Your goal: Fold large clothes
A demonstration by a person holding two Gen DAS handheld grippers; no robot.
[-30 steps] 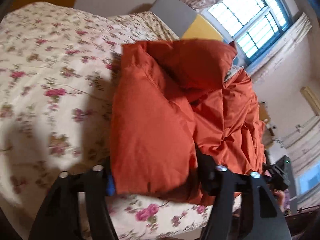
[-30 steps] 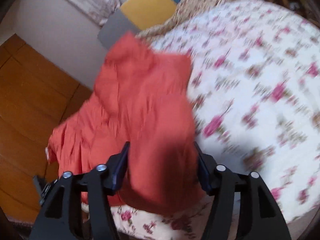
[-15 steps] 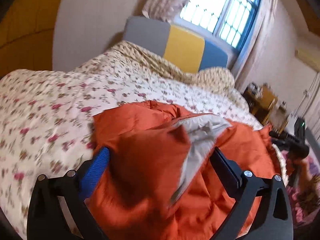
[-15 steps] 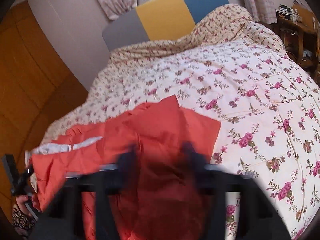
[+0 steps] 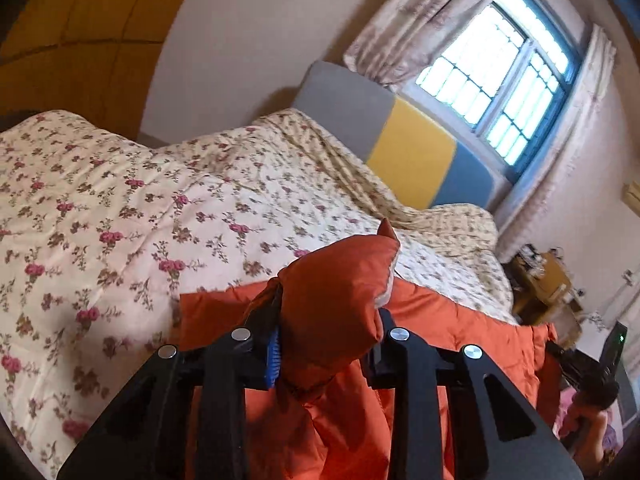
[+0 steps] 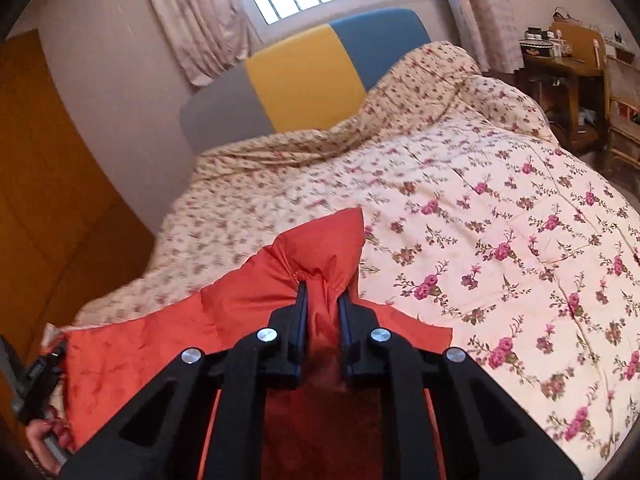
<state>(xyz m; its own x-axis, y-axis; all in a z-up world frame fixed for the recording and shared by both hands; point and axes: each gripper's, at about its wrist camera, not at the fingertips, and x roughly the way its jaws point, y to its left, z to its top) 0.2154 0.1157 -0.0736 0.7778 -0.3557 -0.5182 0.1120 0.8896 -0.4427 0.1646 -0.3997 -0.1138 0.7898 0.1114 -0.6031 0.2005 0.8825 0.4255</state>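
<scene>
Both tongs grip bunched corners of the orange jacket (image 5: 336,304): left tongs (image 5: 326,350) closing on a thick wad, right tongs (image 6: 323,320) narrow, pinching a thin fold (two-corner hold, probably to carry one edge over). Jacket lies low-centre on the floral bed (image 6: 500,208); its long axis seems to run between the tongs.

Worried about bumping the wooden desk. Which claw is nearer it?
Right. The right claw, shut on the orange jacket, lies toward the desk; the left claw, closing on it, sits farther away.
</scene>
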